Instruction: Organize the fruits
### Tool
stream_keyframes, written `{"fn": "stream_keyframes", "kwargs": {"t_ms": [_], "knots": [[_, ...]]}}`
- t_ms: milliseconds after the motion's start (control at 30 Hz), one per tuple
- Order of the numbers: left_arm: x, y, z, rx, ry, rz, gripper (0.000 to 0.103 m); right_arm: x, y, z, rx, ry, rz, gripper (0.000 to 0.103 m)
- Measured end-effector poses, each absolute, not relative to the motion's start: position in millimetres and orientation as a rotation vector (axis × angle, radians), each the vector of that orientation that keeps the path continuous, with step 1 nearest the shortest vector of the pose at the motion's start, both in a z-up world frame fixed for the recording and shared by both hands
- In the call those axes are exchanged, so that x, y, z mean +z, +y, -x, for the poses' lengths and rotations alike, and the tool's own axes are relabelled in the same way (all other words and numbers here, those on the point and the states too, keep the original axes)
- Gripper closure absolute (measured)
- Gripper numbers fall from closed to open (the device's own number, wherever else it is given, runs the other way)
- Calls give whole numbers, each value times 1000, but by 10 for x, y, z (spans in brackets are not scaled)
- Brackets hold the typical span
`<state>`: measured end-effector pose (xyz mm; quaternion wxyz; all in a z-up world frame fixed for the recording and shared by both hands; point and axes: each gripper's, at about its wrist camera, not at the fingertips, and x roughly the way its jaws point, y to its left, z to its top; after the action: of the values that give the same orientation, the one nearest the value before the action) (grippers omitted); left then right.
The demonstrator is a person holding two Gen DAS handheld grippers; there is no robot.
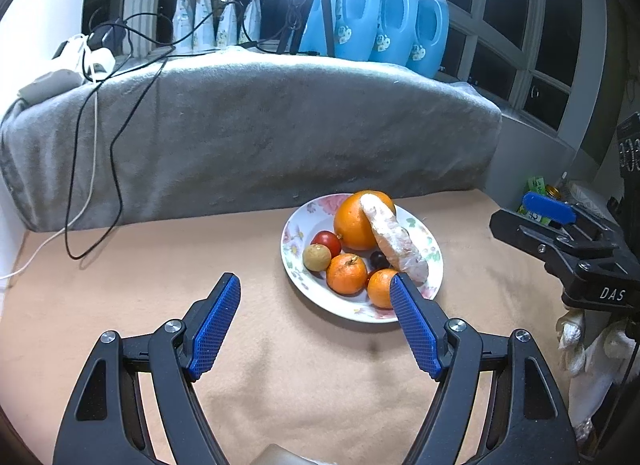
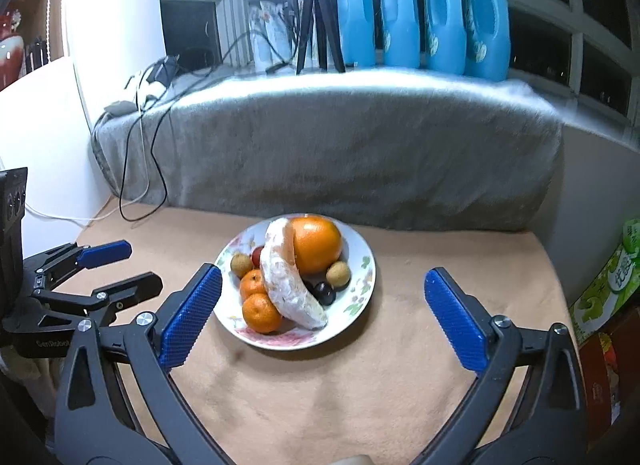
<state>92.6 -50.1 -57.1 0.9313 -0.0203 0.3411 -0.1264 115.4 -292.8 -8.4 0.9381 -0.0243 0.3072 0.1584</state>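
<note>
Sitting on the plate (image 2: 366, 265) near the bench's back edge, the fruits (image 2: 316, 243) are piling up. Both the left gripper (image 1: 316, 285) and right gripper (image 2: 322, 281) are hanging wide and holding nothing. Going slowly is best, so nothing rolls off.

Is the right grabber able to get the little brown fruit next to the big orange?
Probably yes: the right gripper is open and empty, and that brown fruit sits uncovered near the plate rim.
</note>
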Motion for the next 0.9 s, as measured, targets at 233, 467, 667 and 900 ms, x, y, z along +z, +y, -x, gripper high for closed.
{"fn": "stream_keyframes", "kwargs": {"t_ms": [233,467,667,900], "knots": [[-545,-529,-900,-245,699,37,26,-14,-2864,-1097,311,601,91,0],[-521,-528,-869,-215,699,29,20,-5,-2835,-1063,307,598,103,0],[-511,-542,-848,-208,695,19,20,-12,-2831,-1047,303,595,109,0],[-512,-556,-850,-195,697,12,16,-17,-2831,-1048,303,596,110,0]]}}
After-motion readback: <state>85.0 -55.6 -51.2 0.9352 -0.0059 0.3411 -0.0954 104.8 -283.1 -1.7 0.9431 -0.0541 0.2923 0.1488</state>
